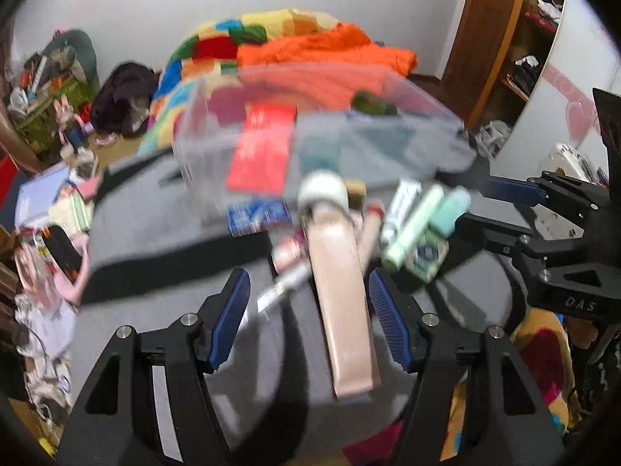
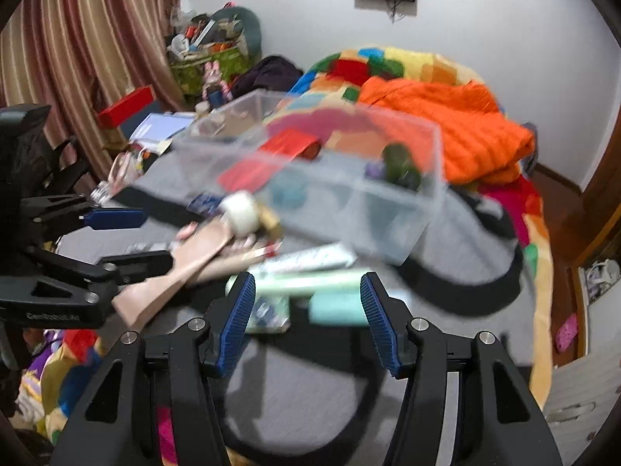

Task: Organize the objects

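A clear plastic organizer box [image 1: 310, 136] [image 2: 349, 209] sits on a grey cloth on the bed, holding a red packet [image 1: 264, 155] and a dark green item [image 2: 399, 163]. In front of it lie loose toiletries: a long beige tube with a white cap [image 1: 341, 291] [image 2: 178, 264], a pale green tube [image 1: 415, 229] [image 2: 310, 281], a teal bottle [image 1: 450, 209] [image 2: 337, 308] and a white tube [image 2: 310, 258]. My left gripper [image 1: 308, 299] is open with the beige tube between its fingers, not clamped. My right gripper [image 2: 308, 306] is open around the green tube and teal bottle.
A blue packet [image 1: 258, 217] and a small patterned box [image 1: 425, 256] lie among the toiletries. An orange jacket [image 2: 446, 124] and a patchwork blanket [image 1: 271, 27] lie behind the box. Cluttered baskets and books [image 1: 46, 89] stand at the left; a wooden shelf [image 1: 516, 39] stands at the right.
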### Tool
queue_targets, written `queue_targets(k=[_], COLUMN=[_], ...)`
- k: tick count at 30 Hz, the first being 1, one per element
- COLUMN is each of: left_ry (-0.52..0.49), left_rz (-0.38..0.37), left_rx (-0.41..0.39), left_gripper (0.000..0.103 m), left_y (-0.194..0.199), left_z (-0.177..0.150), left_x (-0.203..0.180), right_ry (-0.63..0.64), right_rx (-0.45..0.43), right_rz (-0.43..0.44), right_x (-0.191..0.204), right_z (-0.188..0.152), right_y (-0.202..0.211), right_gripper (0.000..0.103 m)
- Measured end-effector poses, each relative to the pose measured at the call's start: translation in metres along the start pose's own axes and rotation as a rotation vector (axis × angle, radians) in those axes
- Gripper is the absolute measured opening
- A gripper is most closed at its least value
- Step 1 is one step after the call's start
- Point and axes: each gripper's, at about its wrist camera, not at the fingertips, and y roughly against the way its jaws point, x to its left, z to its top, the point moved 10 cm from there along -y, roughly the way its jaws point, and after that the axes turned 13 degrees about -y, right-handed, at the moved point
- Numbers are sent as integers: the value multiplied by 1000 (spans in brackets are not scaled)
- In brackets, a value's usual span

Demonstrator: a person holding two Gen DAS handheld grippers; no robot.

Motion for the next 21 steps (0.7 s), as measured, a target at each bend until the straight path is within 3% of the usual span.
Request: queue_targets(k=[4,6,8,14,17,21], left_ry=[47,41,36,40,39,29], left_rz=[-63,-71,-84,-111,-108,-86], left_rx=[21,22,13,-29,-48,-41], left_gripper=[63,58,38,10,8,7], left_y=[-10,-12,-12,-2,9,18], left_z=[-19,-20,-19,-20,-26,-40], left_x=[-7,-12,-17,-22,-21,-19], right_ry=[24,36,32,17,10,5], right_rx=[42,58,67,60,71,62], right_rz=[13,4,2,-10,-17,-16], right_x=[9,13,15,14,13,15], right_z=[-23,-30,-31,-29,-30,-32], right_y=[-8,-15,-19,-29,-36,-37], right_gripper=[52,52,52,52,52,35])
